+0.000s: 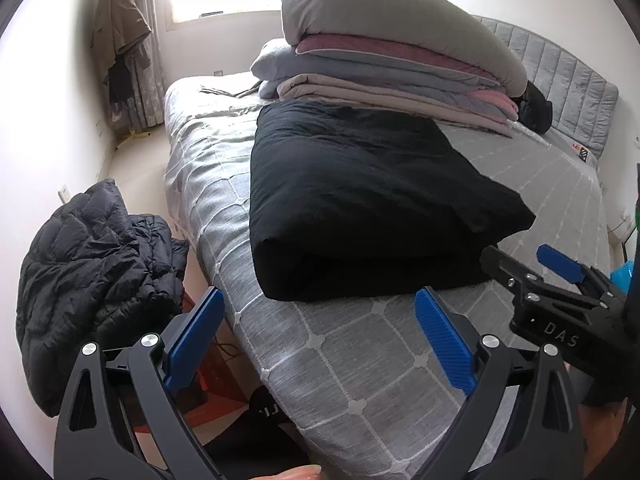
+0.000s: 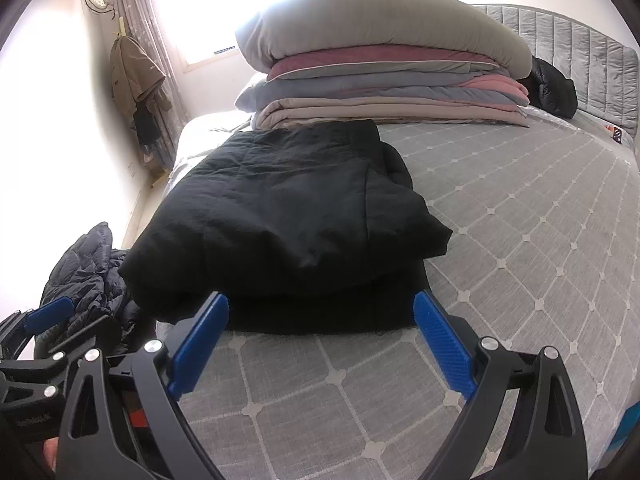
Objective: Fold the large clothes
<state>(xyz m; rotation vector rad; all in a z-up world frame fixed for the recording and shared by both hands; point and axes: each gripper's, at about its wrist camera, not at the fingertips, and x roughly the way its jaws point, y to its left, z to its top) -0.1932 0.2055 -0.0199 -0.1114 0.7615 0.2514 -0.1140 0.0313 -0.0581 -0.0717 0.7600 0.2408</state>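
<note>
One black folded garment (image 1: 360,200) lies on the bed (image 1: 360,360) near its left edge, long axis running from the near edge toward the stack of folded bedding (image 1: 380,68) at the far end, rolled fold facing the cameras. Left tool (image 1: 320,320) wide open, holding nothing, hovering short of the garment. Right tool (image 2: 320,320) also wide open, empty. One dark puffer jacket (image 1: 92,264) heaped beside the bed.

Your left gripper (image 1: 320,344) is spread wide, holding nothing. Your right gripper (image 2: 322,344) is just as wide and empty, level beside it on the right.
</note>
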